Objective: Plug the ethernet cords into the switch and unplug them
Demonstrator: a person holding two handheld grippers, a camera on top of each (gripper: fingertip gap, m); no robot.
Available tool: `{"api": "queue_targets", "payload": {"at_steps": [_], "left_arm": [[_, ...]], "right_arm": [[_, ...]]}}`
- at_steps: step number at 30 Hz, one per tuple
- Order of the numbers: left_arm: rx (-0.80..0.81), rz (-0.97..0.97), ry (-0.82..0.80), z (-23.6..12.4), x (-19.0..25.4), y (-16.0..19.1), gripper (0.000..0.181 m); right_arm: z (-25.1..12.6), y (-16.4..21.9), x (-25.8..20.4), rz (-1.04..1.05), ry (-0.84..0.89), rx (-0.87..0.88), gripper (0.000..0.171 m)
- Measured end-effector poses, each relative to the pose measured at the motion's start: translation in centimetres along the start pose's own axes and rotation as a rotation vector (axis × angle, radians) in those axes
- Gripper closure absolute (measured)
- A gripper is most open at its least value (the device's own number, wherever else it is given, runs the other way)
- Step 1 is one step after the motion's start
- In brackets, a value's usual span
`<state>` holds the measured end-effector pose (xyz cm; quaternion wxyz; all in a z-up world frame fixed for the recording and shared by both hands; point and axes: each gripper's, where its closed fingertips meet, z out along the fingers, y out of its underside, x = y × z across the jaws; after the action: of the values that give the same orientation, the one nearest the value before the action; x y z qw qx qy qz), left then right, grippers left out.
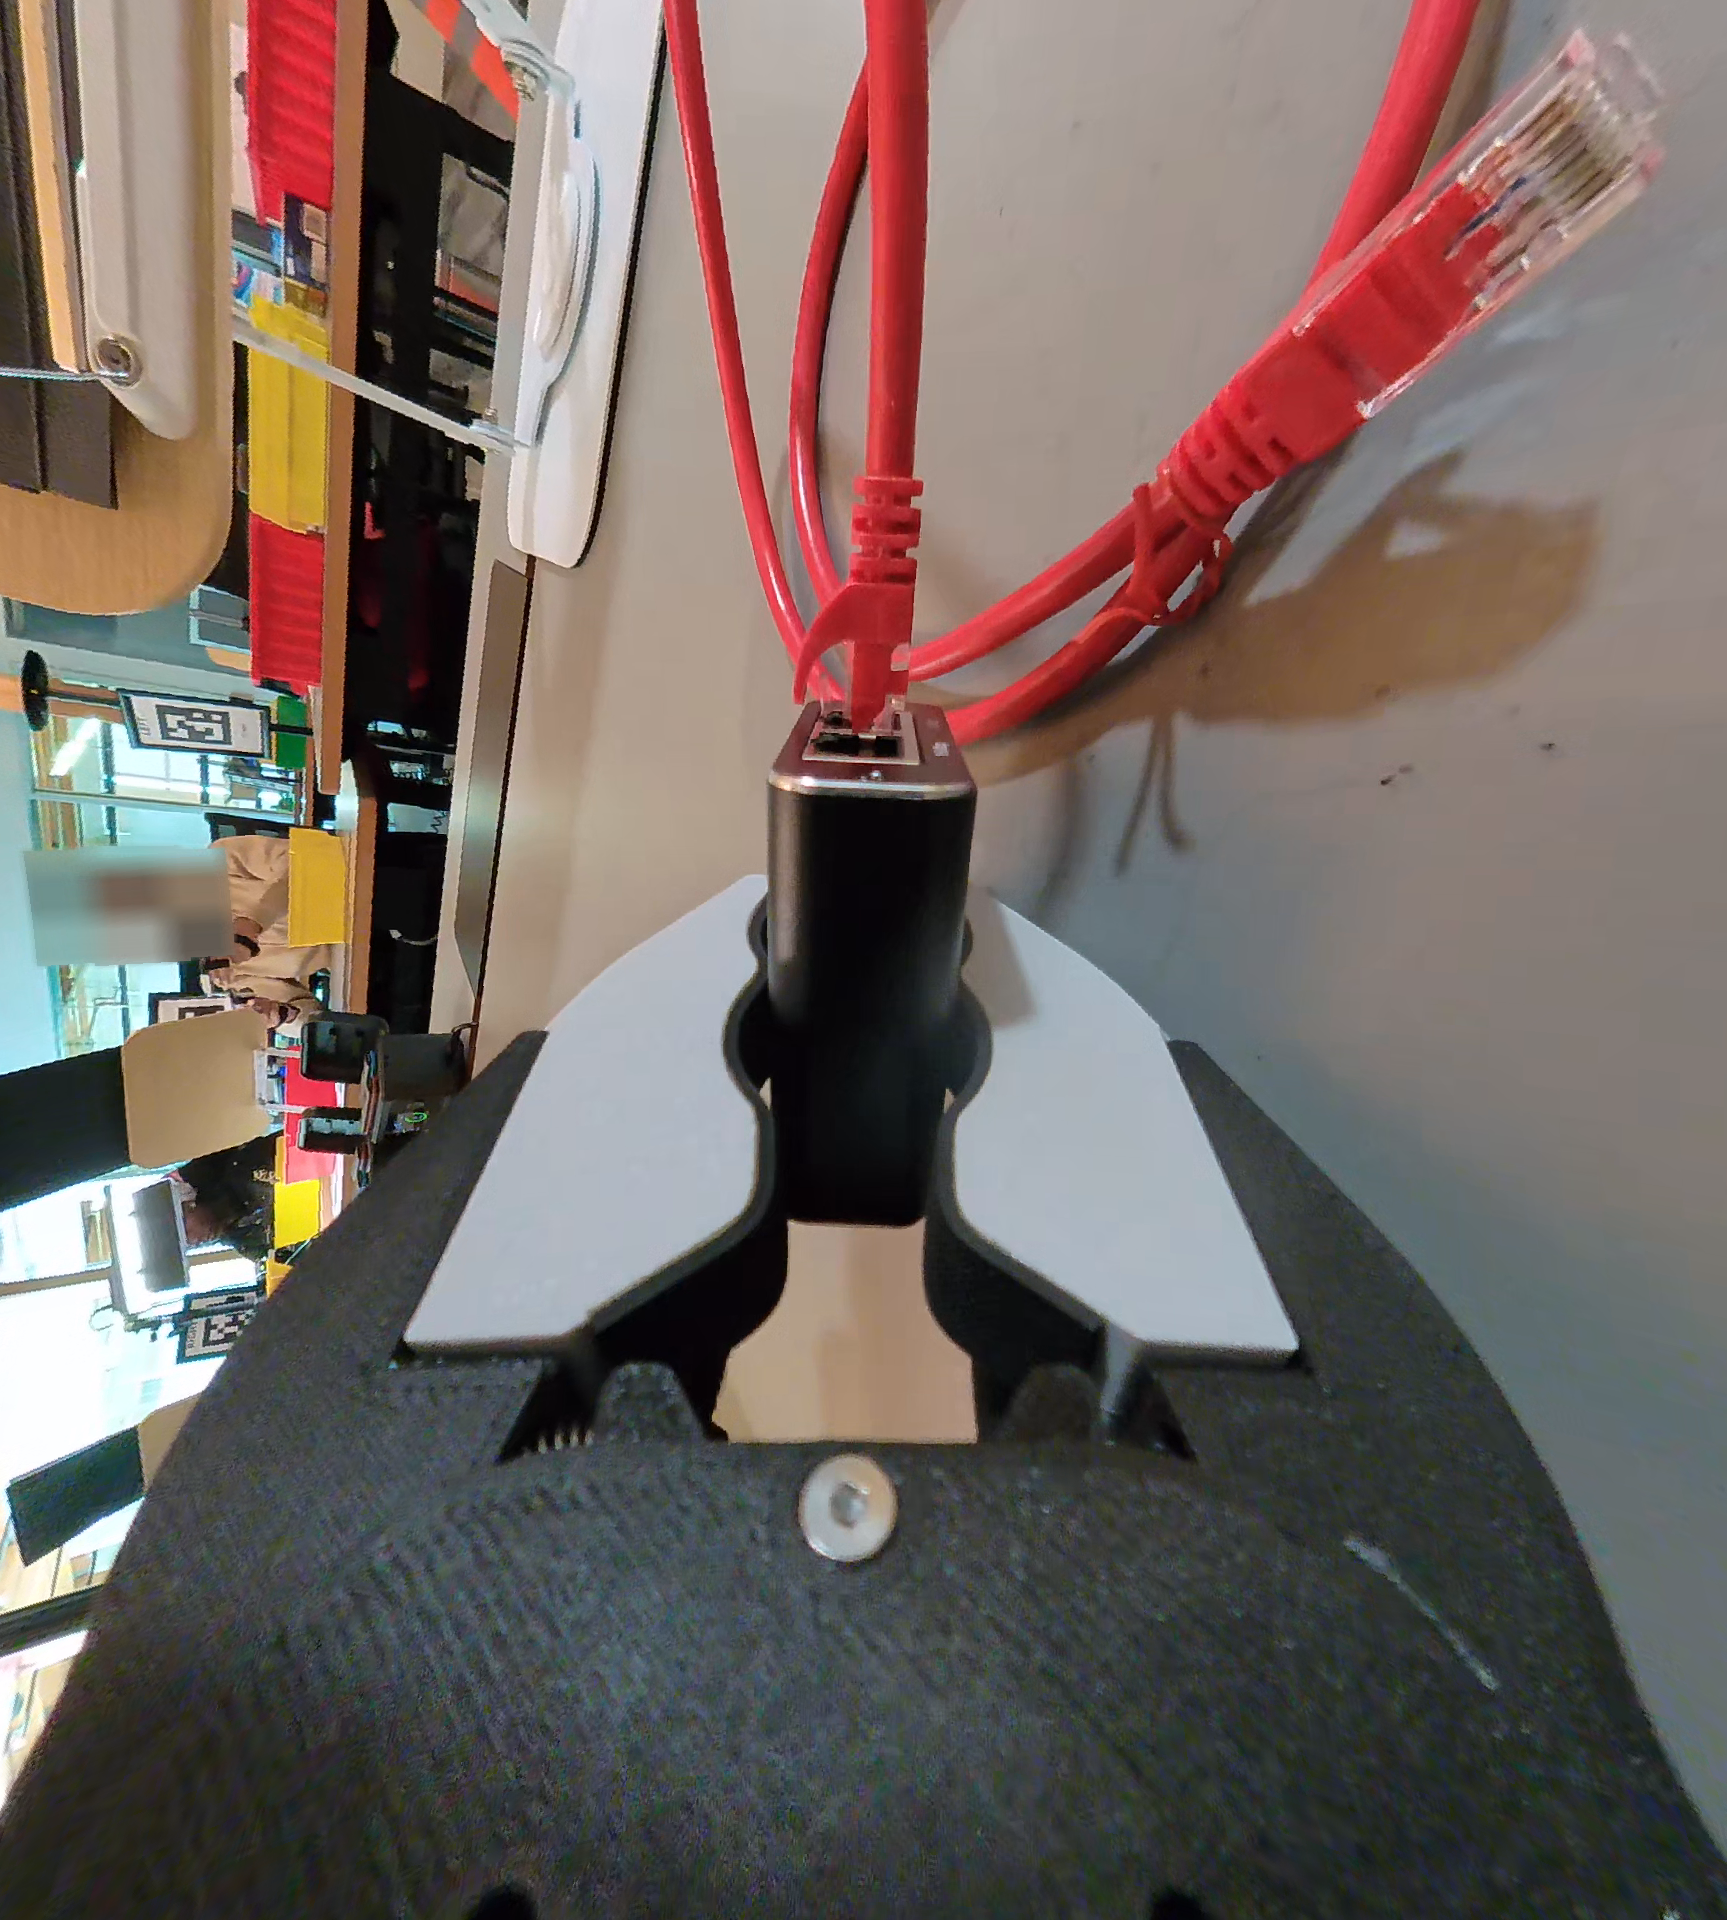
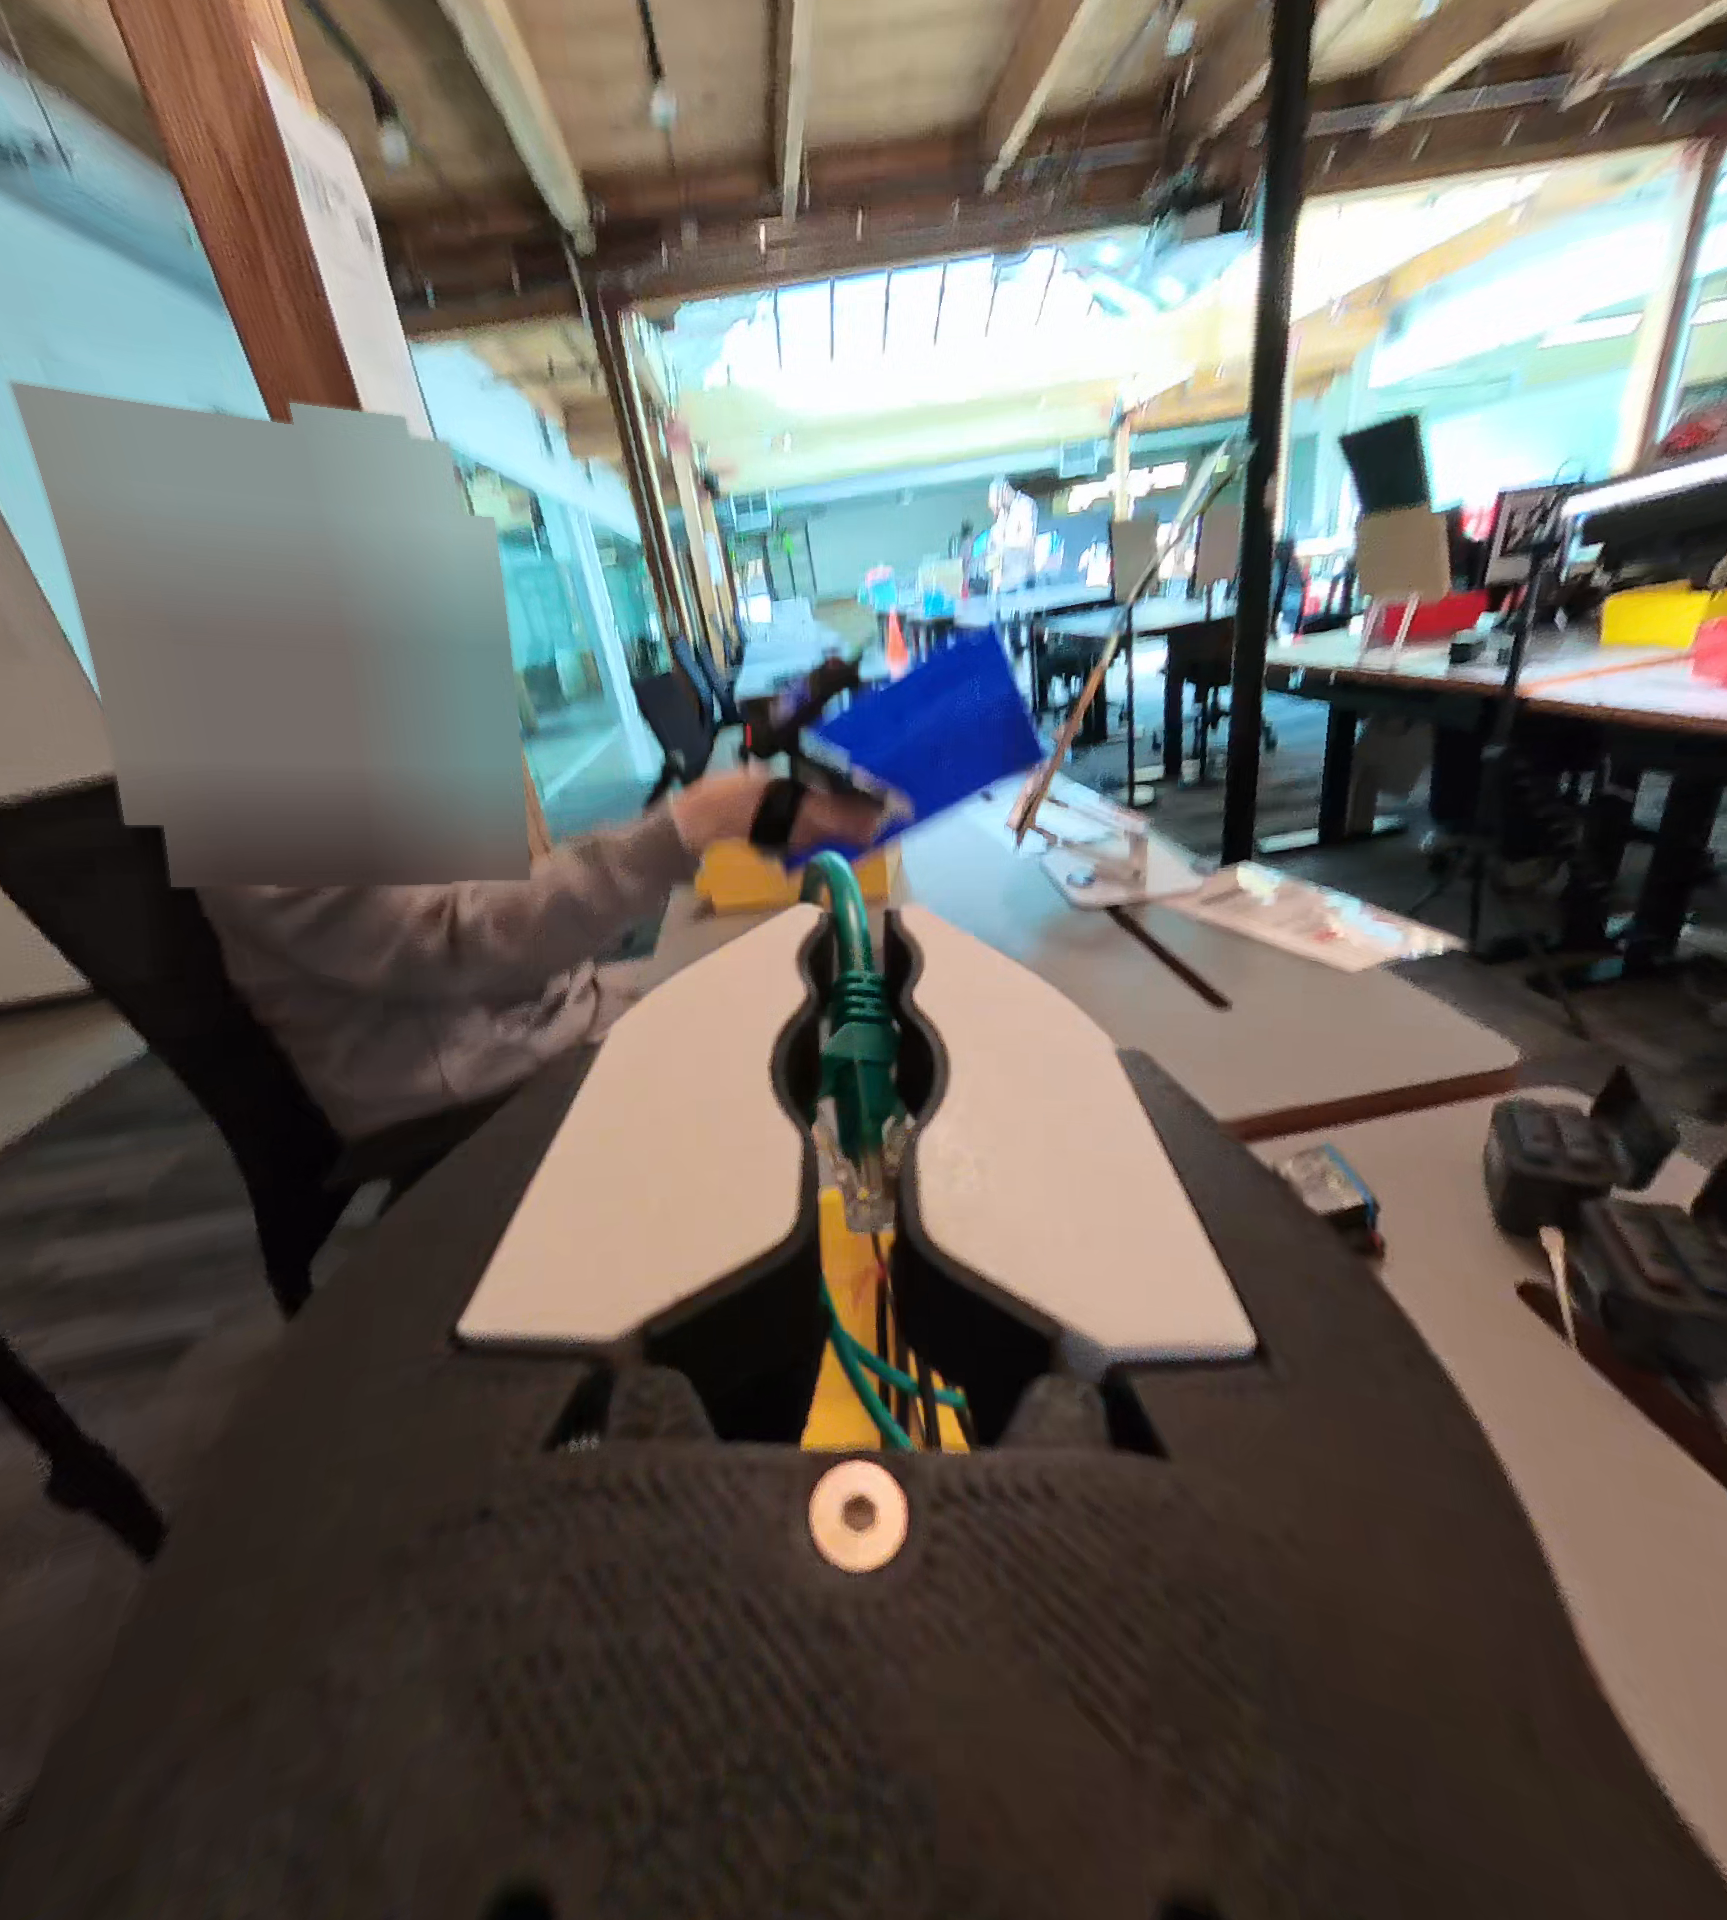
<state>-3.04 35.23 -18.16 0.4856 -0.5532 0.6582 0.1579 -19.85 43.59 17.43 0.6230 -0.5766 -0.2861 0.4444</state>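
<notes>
In the left wrist view my left gripper (image 1: 864,914) is shut on a black ethernet switch (image 1: 864,935), held with its port face away from the camera. A red ethernet cord (image 1: 890,312) is plugged into one port by its red plug (image 1: 880,603). The cord's other clear-tipped plug (image 1: 1441,249) hangs loose to the right over the grey table (image 1: 1461,935). In the right wrist view my right gripper (image 2: 854,925) is shut on a green ethernet cord (image 2: 854,1049); its clear plug tip points back toward the camera. The switch does not show in this view.
A white object (image 1: 558,312) lies near the table's far edge in the left wrist view. In the right wrist view a seated person's sleeve (image 2: 443,935) reaches left, a blue bin (image 2: 932,727) and yellow bin (image 2: 734,883) lie ahead, black cases (image 2: 1617,1226) sit right.
</notes>
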Motion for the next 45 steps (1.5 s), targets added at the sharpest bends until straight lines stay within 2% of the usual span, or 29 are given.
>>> {"api": "queue_targets", "payload": {"at_steps": [2,5,9,12,16,19,22,24,28,33,35,36,37,38,41,45], "left_arm": [[0.0,0.001,0.0,0.0,0.0,0.0,0.153],[0.002,-0.002,0.003,0.0,0.1,0.0,0.153],[0.002,-0.001,0.002,0.0,0.1,-0.1,0.153],[0.003,-0.001,0.001,0.0,0.1,-0.1,0.153],[0.003,0.006,-0.001,-0.1,0.1,-0.3,0.152],[0.004,0.005,0.0,-0.1,0.2,-0.3,0.152],[0.005,0.005,0.001,-0.1,0.2,-0.3,0.153],[0.005,0.004,0.001,-0.1,0.2,-0.3,0.152],[0.004,0.006,0.001,-0.1,0.2,-0.3,0.152],[0.01,0.011,0.003,-0.1,0.3,-0.6,0.153],[0.01,0.013,0.002,-0.2,0.3,-0.6,0.153],[0.011,0.013,0.002,-0.2,0.3,-0.6,0.153],[0.012,0.013,0.003,-0.2,0.4,-0.6,0.153],[0.013,0.012,0.005,-0.2,0.4,-0.6,0.153],[0.019,0.009,0.009,-0.2,0.4,-0.6,0.153],[0.024,0.004,0.014,-0.2,0.4,-0.6,0.153]], "right_arm": [[-1.2,-2.5,0.1,0.035,-0.007,0.1,0.162],[-3.2,-6.2,0.6,0.095,-0.018,0.256,0.171],[-4.5,-7.6,0.9,0.139,-0.036,0.27,0.171],[-3.9,-4.7,0.5,0.059,-0.027,0.145,0.171],[-2.7,1.6,-1.6,-0.022,-0.098,-0.121,0.169],[-2.3,6.2,-2.9,-0.116,-0.12,-0.309,0.157],[-2.6,11.6,-3.6,-0.228,-0.128,-0.581,0.134],[-3.0,14.3,-2.9,-0.37,-0.086,-0.717,0.126],[-2.8,17.0,-0.2,-0.638,-0.023,-0.816,0.126],[-1.4,20.5,5.0,-0.77,0.028,-0.984,0.127],[-1.2,22.3,6.1,-0.782,-0.012,-1.086,0.126],[-1.3,23.1,6.2,-0.779,-0.042,-1.137,0.132],[-1.3,23.4,6.1,-0.793,-0.065,-1.163,0.151],[-1.0,23.1,5.8,-0.823,-0.075,-1.141,0.156],[-0.1,20.4,3.3,-0.845,-0.119,-0.991,0.164],[-1.8,17.4,2.0,-0.886,-0.119,-0.962,0.165]]}}
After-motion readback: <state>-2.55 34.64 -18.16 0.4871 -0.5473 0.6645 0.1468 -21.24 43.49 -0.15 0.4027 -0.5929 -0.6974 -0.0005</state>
